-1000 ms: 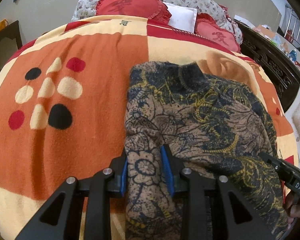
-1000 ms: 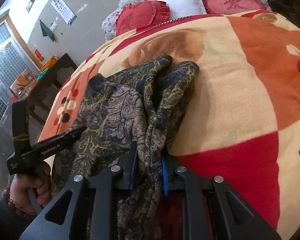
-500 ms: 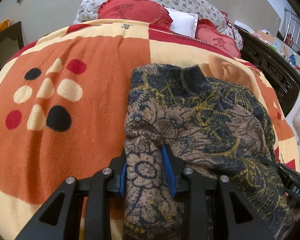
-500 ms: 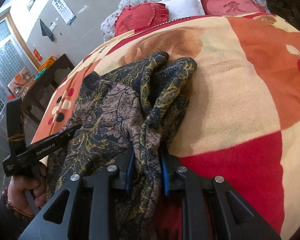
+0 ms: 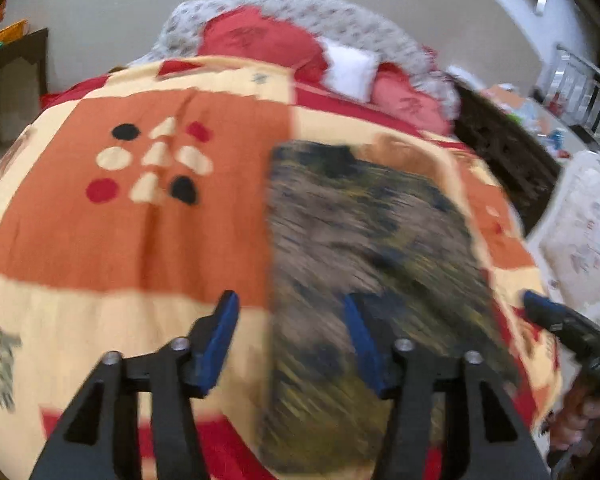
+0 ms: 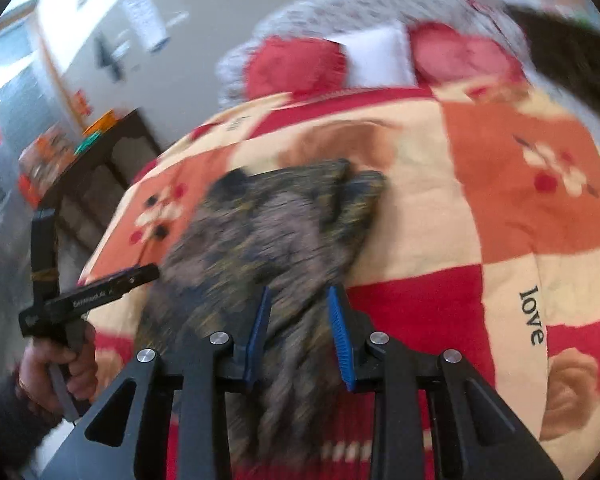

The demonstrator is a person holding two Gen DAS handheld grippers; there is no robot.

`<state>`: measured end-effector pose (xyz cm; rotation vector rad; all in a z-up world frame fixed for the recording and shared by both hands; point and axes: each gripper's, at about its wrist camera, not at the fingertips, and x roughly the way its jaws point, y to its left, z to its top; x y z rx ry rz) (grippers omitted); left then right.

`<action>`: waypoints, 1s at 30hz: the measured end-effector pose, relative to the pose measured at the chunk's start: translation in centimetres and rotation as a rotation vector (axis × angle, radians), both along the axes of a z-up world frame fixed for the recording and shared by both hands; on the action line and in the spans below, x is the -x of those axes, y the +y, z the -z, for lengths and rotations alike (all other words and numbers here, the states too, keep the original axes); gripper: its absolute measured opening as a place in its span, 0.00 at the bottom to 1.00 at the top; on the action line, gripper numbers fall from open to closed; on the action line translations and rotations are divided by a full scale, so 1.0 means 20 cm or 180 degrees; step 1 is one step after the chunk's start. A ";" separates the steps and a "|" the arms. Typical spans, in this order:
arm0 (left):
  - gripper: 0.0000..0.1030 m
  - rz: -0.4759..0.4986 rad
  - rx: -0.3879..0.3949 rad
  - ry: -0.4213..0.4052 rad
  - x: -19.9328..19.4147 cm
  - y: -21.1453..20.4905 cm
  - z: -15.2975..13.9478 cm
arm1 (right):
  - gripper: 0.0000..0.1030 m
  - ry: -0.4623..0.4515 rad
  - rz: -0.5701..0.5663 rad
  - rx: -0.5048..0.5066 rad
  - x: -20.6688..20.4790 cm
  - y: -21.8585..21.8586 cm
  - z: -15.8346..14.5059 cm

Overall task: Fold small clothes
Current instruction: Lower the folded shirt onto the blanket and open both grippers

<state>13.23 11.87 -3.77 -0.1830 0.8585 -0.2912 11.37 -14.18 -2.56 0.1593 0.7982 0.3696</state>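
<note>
Both grippers, clamped on the garment's near edge half a second ago, now lift away, jaws opening. Patterned brown-and-navy top [image 5: 364, 248]: lies folded into a narrow strip on my orange-and-cream blanket [image 5: 140, 232]. Left gripper [image 5: 292, 344]: half wide, cloth below, unpinched. Right gripper [image 6: 298, 334]: narrower, cloth beneath, released. Lengthwise fold looks done; crosswise fold remains. Red heart cushions [image 5: 260, 40] beyond.

garment: brown, navy and yellow floral-patterned knit top [image 5: 364, 248]
state: folded into a long strip
place: lying on the bed blanket
</note>
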 end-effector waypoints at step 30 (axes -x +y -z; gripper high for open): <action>0.50 -0.0517 -0.0121 -0.0164 -0.72 -0.18 -0.13 | 0.12 0.0108 0.1305 0.0319 -0.68 0.25 -0.03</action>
